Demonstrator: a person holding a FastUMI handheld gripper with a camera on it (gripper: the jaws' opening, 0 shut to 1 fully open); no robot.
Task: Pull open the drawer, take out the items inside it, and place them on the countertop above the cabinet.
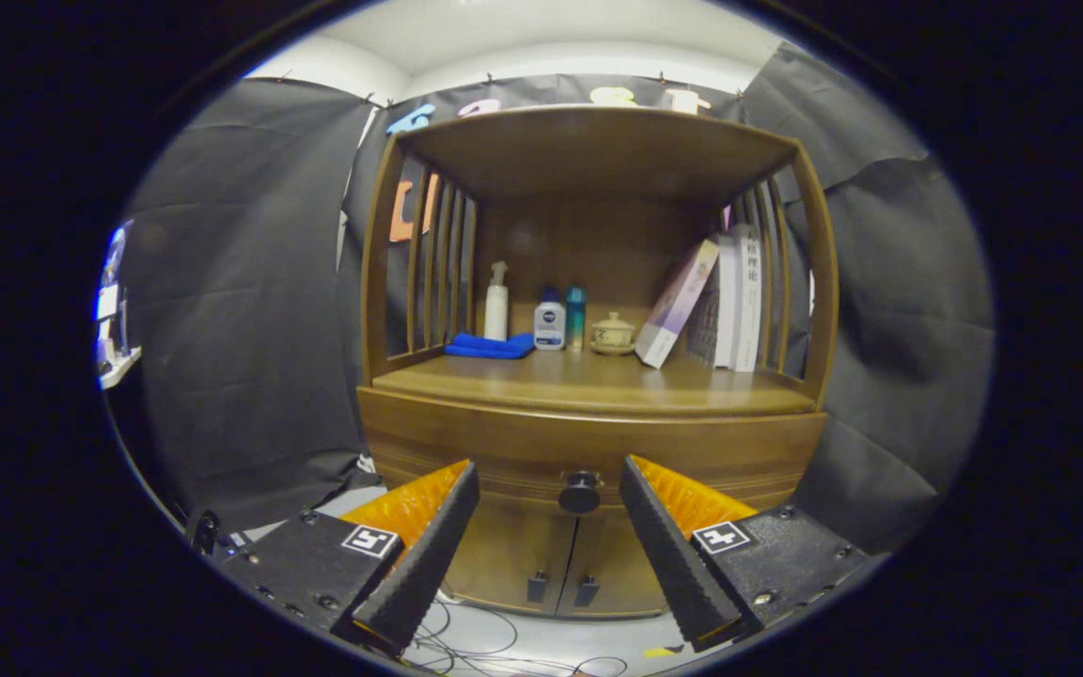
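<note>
A brown wooden cabinet (588, 423) stands straight ahead. Its drawer front (466, 447) is closed and carries a round dark knob (580, 492) at the centre. My gripper (549, 480) is open, with the knob beyond and between the two fingertips, not touching them. The countertop (588, 381) above the drawer is a wooden shelf surface with bare room along its front. The drawer's inside is hidden.
At the back of the countertop stand a folded blue cloth (490, 347), a spray bottle (496, 303), two small bottles (551, 322), a lidded ceramic jar (613, 334) and leaning books (711, 301). Two lower doors (560, 564) sit under the drawer. Cables (466, 639) lie on the floor.
</note>
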